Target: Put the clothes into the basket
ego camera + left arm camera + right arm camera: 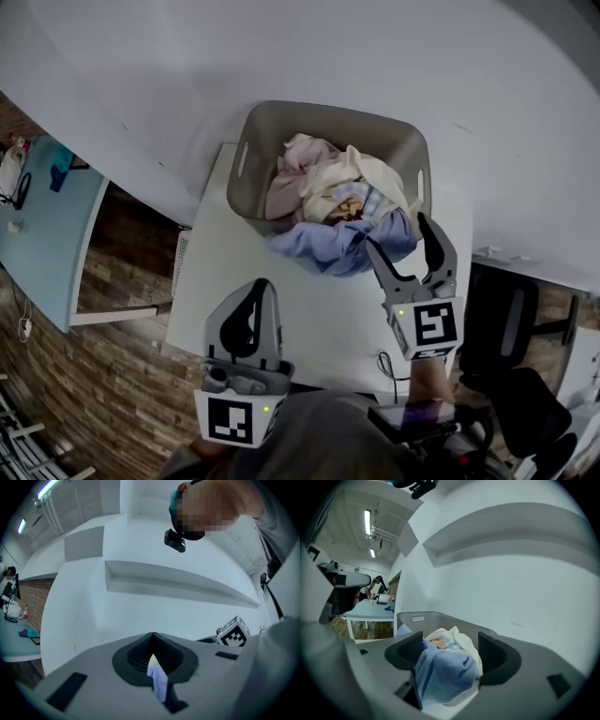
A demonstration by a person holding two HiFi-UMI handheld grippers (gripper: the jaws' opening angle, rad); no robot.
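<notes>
Your right tongs (pixel 397 234) stand open just before the blue cloth garment (pixel 323 248). The garment spills over the near rim of the grey plastic basket (pixel 246 155) on the white bench (pixel 309 319). Your left tongs (pixel 258 286) are closed on nothing, well back. Grip the overhanging fold deeply, lift it clear of the rim, and let go only once it is inside.

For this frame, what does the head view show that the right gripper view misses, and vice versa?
Head view only: the black chair and the marker cube of the right gripper. Right gripper view only: ceiling lights and a person standing far off. Both: the grey basket, the blue garment draped over its rim, the cream garment, and that gripper's fingers, apart.
</notes>
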